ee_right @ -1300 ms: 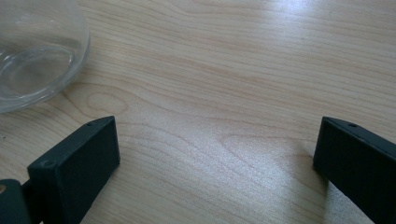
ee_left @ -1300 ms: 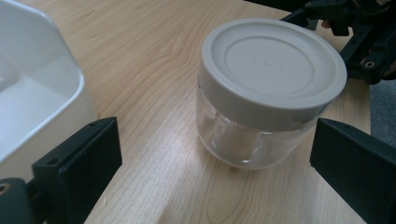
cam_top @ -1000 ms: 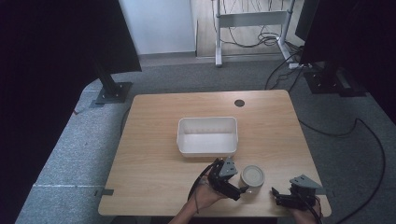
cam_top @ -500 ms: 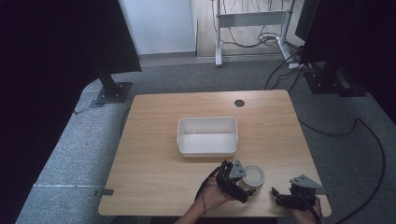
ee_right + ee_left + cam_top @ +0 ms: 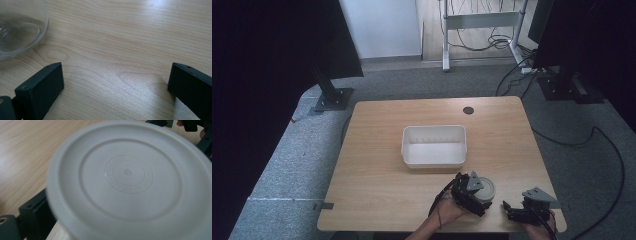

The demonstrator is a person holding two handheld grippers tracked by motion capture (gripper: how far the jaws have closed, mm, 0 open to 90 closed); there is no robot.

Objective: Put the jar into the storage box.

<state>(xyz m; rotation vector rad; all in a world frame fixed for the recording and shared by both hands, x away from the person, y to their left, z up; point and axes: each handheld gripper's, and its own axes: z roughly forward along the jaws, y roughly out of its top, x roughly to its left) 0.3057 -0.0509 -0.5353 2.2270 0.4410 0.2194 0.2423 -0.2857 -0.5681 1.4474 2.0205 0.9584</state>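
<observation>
The left claw is at one round container with a white lid, which sits on the tabletop directly before it and touching it; the lid stands so close to its camera that I cannot tell if its jaws are closed on it. The right claw rests with jaws wide and empty, the container near on its left side, so the left hand is nearer. One white tray stands beyond the container, apart from it.

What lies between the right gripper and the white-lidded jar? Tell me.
Bare wooden table only. In the high view, a short empty stretch separates the right gripper from the white-lidded jar; its jaws stand wide apart.
</observation>
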